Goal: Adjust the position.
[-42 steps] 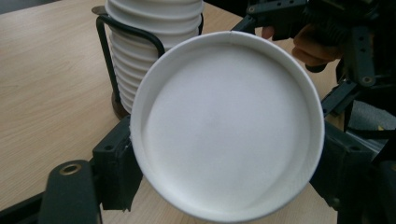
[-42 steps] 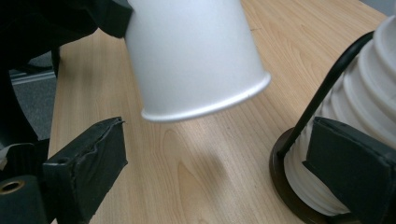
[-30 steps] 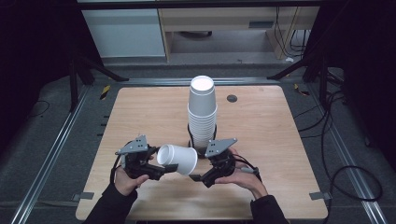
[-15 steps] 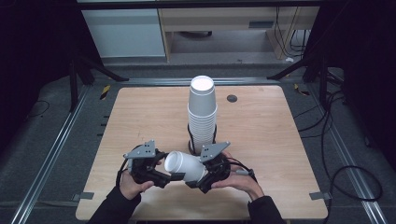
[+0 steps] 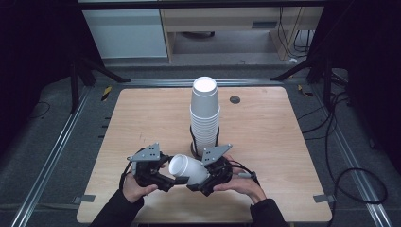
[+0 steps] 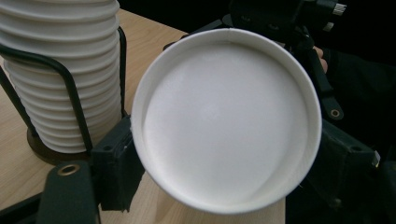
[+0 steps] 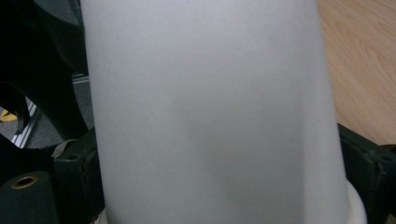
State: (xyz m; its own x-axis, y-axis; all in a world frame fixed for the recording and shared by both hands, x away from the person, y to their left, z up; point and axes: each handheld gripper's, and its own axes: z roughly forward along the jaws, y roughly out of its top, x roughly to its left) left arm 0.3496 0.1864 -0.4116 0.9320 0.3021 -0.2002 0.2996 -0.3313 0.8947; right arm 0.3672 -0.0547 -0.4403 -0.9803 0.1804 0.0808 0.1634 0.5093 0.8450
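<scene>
A single white paper cup lies on its side above the table's near edge, between my two grippers. Its flat bottom faces the left gripper view's camera. My left gripper has a jaw pressed against each side of that bottom end. My right gripper grips the cup's wall near the rim, with a jaw against each side. A tall stack of white cups stands upside down in a black wire holder just behind the grippers.
The wooden table has a small dark round hole at its back right. Metal rails run along both sides. Cables lie on the floor to the right. The cup stack stands close to the left gripper.
Both grippers moved toward the near edge of the table and closer together with the cup between them. Since half a second ago they have barely shifted.
</scene>
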